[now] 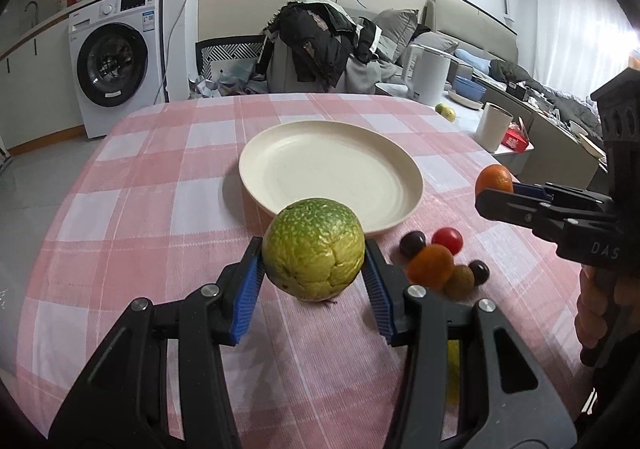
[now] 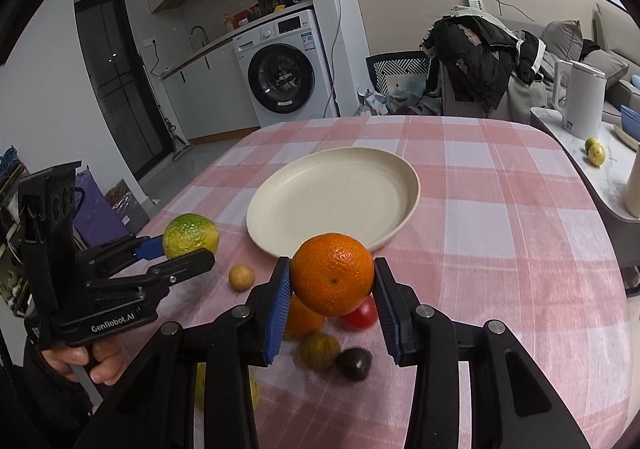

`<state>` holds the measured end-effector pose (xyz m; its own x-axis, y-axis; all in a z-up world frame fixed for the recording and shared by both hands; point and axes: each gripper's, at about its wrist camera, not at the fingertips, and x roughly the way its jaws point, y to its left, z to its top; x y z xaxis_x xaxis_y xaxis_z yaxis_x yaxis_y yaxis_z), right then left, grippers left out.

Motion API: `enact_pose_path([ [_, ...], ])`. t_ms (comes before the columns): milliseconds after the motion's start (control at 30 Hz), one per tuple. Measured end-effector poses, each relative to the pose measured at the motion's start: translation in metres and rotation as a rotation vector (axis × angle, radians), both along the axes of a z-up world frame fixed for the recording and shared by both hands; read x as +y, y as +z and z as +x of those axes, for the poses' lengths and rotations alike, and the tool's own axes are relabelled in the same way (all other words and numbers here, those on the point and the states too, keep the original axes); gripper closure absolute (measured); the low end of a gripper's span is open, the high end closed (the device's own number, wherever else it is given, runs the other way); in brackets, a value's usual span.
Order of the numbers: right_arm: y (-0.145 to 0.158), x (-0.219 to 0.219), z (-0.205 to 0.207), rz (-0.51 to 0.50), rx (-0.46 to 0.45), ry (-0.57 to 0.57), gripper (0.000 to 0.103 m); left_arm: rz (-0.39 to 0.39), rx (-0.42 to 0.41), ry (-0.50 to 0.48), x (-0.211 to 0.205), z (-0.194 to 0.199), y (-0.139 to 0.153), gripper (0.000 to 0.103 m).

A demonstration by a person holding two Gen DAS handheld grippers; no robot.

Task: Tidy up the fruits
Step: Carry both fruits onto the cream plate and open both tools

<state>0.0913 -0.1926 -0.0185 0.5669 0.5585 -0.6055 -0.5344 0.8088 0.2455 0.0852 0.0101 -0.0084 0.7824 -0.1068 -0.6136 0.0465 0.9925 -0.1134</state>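
Left wrist view, left tool [image 1: 314, 261] tilted down, clamping green fruit [image 1: 313, 249]

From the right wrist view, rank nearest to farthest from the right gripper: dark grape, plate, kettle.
From the right gripper:
1. Dark grape, just below the fingers on the cloth.
2. Plate, ahead at mid-table.
3. Kettle, far right, on the side counter.

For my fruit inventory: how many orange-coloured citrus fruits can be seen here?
2. One orange is held in the right tongs above the table; a second orange lies on the checked cloth. Others may be hidden.
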Motion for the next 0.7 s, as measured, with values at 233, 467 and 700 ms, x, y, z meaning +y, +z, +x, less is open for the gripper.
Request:
enact_pose_path([
  [233,0.0,0.01,0.018,0.008,-0.001,-0.008,0.062,0.005,-0.023,0.019,0.004,0.015,0.003,0.058],
  [467,-0.009,0.022,0.037,-0.002,0.017,-0.009,0.062,-0.003,-0.027,0.026,0.007,0.033,0.002,0.058],
  [700,-0.016,0.034,0.051,-0.008,0.043,-0.021,0.062,0.003,-0.015,0.021,0.002,0.051,-0.003,0.058],
])
